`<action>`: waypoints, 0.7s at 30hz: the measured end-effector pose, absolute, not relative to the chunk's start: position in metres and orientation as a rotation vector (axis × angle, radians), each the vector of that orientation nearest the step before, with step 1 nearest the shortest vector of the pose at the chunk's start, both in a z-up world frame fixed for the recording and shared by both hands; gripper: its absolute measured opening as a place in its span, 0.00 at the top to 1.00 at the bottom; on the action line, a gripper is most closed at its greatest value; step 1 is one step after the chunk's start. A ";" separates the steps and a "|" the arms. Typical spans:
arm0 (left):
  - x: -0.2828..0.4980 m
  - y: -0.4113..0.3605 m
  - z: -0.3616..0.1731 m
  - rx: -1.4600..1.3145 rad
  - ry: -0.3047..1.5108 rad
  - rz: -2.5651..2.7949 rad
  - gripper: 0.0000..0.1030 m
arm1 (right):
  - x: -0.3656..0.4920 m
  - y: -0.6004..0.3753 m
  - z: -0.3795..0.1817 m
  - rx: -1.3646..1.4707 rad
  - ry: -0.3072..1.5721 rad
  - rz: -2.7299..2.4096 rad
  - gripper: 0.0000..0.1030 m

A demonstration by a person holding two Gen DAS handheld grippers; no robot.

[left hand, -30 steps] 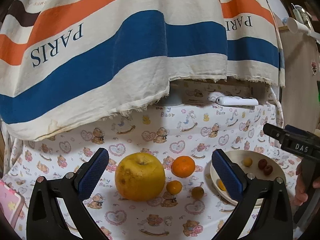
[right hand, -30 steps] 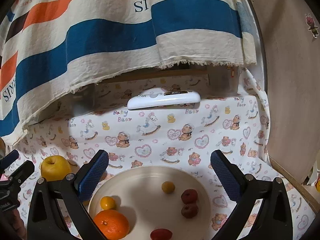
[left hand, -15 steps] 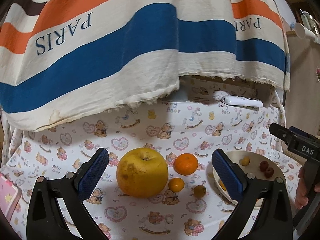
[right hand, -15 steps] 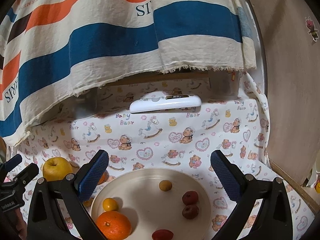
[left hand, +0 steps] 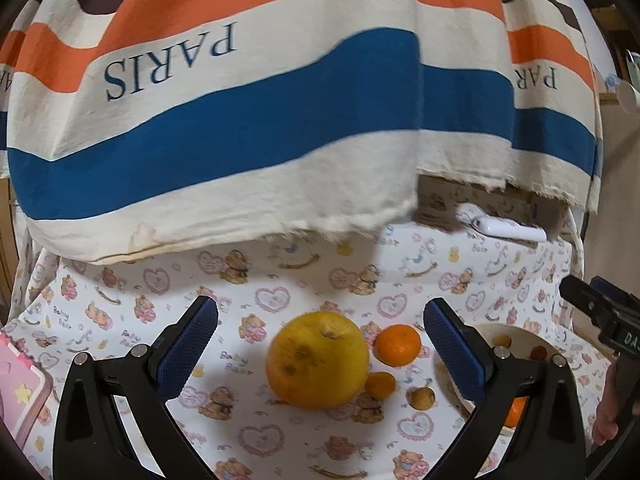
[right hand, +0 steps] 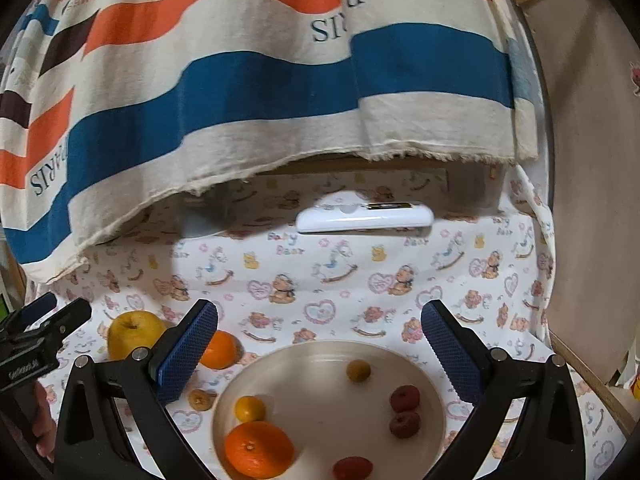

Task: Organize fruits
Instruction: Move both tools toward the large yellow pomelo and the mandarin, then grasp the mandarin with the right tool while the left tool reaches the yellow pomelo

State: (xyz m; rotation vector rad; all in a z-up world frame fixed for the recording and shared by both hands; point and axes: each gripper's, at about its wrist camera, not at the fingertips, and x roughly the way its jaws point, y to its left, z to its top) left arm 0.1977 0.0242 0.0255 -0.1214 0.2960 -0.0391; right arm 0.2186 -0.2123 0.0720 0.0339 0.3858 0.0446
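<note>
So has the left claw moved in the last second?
Yes. The left claw, open, has swung left: the big yellow fruit and the plate on the table now sit further right between and past its fingers.

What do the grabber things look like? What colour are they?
Each gripper has two black plastic arms shaped like a wide V, with silver bolts at the joints. The left gripper and the right gripper both end in flat, dark blue fingers with a bumpy, dotted surface. From the side, the black body carries small white lettering. No cables or sleeves show.
</note>
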 end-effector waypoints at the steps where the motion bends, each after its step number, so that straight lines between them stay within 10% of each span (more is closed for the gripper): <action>1: 0.199 0.027 0.027 -0.120 0.294 -0.029 0.01 | 0.221 -0.209 0.073 0.032 0.396 0.049 0.01; 21: 0.221 0.119 0.007 -0.428 0.362 0.128 0.01 | 0.330 -0.125 0.043 0.030 0.868 0.335 0.01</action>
